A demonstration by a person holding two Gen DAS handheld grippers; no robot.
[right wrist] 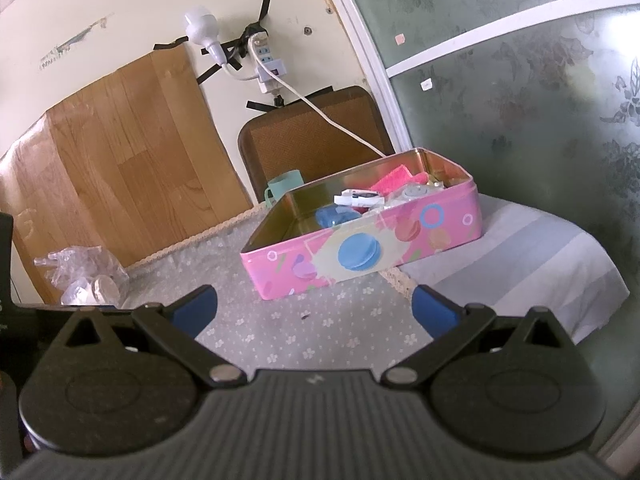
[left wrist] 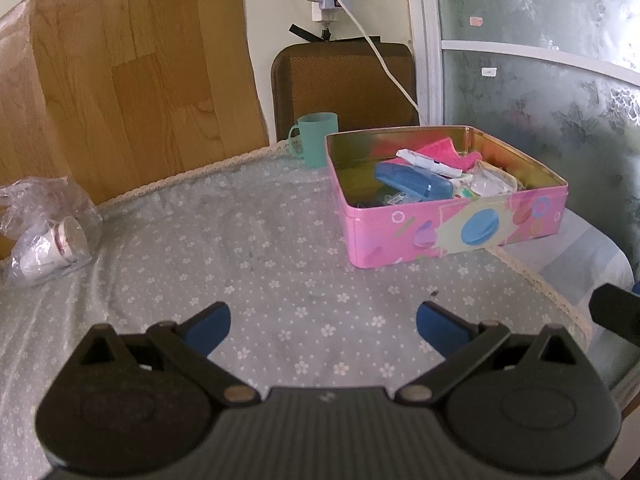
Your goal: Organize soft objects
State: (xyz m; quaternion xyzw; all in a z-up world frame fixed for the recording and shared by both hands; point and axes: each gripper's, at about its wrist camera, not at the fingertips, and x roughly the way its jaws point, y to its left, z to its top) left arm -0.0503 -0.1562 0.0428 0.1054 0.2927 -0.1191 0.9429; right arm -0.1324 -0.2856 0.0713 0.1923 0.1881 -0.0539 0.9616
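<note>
1. Plainly, both claws are empty: the left gripper [left wrist: 323, 322] and the right gripper [right wrist: 315, 308] each show blue-padded fingers spread wide over bare cloth, holding nothing.
2. The pink tin [left wrist: 456, 226] sits ahead and to the right of the left gripper, in the right centre of that view; in the right wrist view the same pink tin [right wrist: 360, 252] lies almost straight ahead, slightly right of centre. My judgement is that the right gripper has the straighter line to it.
3. The tin's long sides run from lower left to upper right in the right wrist view, so its near wall faces the claw at a slant.
4. Inside it, the soft thing to reach is a pink cloth [left wrist: 440, 150], fuzzy and crumpled, lying against the far side; in the right wrist view the pink cloth [right wrist: 394, 178] pokes up past the rim.
5. Around the cloth are hard things: a blue case [left wrist: 414, 184], smooth plastic and rounded, and a white flat packet [left wrist: 428, 162] lying over it.
6. The tin is glossy printed metal with a gold inner wall; the tablecloth [left wrist: 280, 264] is thin, flower-dotted, lightly wrinkled and lace-edged.
7. At the left edge a crinkled clear plastic bag [left wrist: 44, 236] holds paper cups; a teal mug [left wrist: 316, 138] stands just behind the tin.
</note>
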